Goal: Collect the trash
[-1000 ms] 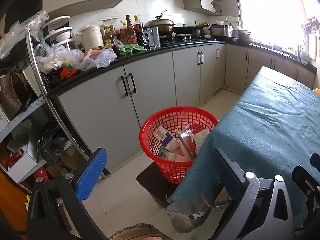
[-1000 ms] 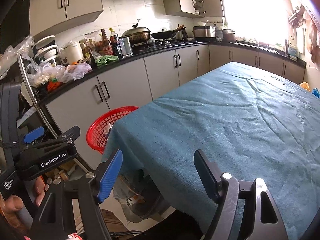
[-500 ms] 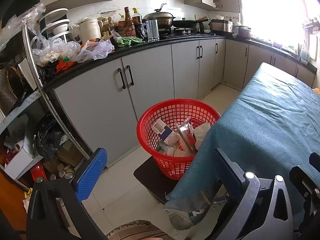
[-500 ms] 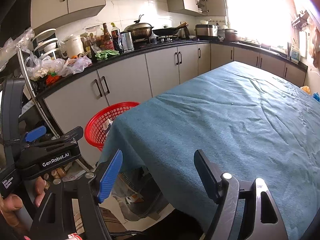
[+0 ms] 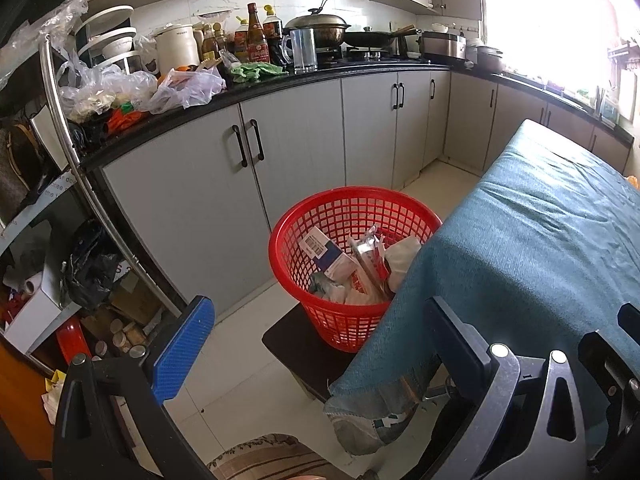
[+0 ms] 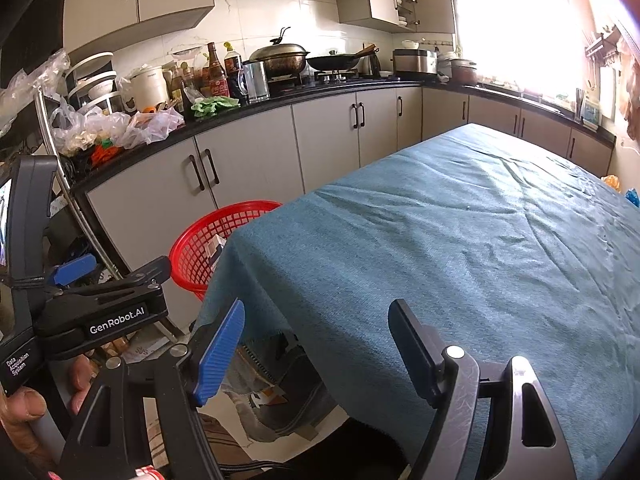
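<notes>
Left wrist view: left gripper point(image 5: 316, 330) spread wide, nothing between the blue pad and the black finger, hanging above pale floor tiles. Just beyond, red basket point(image 5: 352, 216) standing on a dark low stool point(image 5: 292, 338), hard against the corner of the teal cloth point(image 5: 540, 248) draped over the table. Inside the basket, trash: a white and blue carton point(image 5: 330, 254) leaning on the left wall, a red and silver wrapper point(image 5: 370, 258) upright in the middle, crumpled white paper point(image 5: 402, 254) on the right, partly tucked behind the cloth's edge. Behind the basket, grey cabinet doors point(image 5: 248, 184) under a black worktop point(image 5: 280, 82) crowded with plastic bags point(image 5: 180, 88), sauce bottles point(image 5: 256, 36), a clear jug point(image 5: 304, 50) and a lidded wok point(image 5: 318, 26). Left of the basket, open shelves point(image 5: 44, 208) behind a slanting metal rail.

Right wrist view: right gripper point(image 6: 314, 330) likewise wide and empty, poised over the near corner of the teal cloth point(image 6: 460, 240). Left of that corner, only part of the red basket point(image 6: 208, 240) showing, the rest hidden by the hanging cloth. Further left of the basket, the left gripper's black body with white lettering, gripped by a hand point(image 6: 28, 408) at the frame edge. Cloth top bare except for small orange and blue scraps point(image 6: 620, 188) at its far right edge, too small to identify.
</notes>
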A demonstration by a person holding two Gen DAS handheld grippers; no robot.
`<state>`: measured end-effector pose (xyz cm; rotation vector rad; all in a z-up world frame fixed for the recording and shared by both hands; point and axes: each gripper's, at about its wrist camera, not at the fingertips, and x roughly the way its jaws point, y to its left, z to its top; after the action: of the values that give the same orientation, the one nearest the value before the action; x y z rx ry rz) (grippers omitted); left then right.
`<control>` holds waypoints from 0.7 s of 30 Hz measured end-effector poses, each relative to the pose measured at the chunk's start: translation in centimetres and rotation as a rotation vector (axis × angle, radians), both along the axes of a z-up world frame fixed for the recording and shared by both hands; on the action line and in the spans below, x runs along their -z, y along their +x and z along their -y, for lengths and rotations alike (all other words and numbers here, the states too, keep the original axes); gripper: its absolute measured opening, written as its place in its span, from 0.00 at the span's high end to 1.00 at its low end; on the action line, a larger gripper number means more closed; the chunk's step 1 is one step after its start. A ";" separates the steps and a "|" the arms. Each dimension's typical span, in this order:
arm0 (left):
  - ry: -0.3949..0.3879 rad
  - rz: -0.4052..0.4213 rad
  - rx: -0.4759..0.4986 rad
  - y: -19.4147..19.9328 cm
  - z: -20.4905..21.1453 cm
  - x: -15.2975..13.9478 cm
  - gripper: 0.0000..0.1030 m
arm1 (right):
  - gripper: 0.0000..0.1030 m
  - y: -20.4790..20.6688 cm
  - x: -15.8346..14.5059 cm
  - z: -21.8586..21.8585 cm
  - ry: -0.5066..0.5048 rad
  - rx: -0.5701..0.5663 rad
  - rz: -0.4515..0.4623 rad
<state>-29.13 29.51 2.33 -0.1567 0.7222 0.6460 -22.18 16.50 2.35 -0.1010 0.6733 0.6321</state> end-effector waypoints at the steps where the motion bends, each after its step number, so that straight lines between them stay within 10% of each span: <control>1: -0.001 -0.001 -0.001 0.0 0.0 0.1 0.00 | 0.24 0.0 0.0 0.0 -0.001 0.000 -0.001; 21: -0.026 -0.016 -0.009 0.1 -0.5 0.8 0.00 | 0.23 0.1 0.6 -0.4 -0.010 -0.011 -0.008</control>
<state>-29.02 30.00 1.57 -0.1789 0.7463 0.6475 -22.08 16.92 1.76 -0.1118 0.6841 0.6402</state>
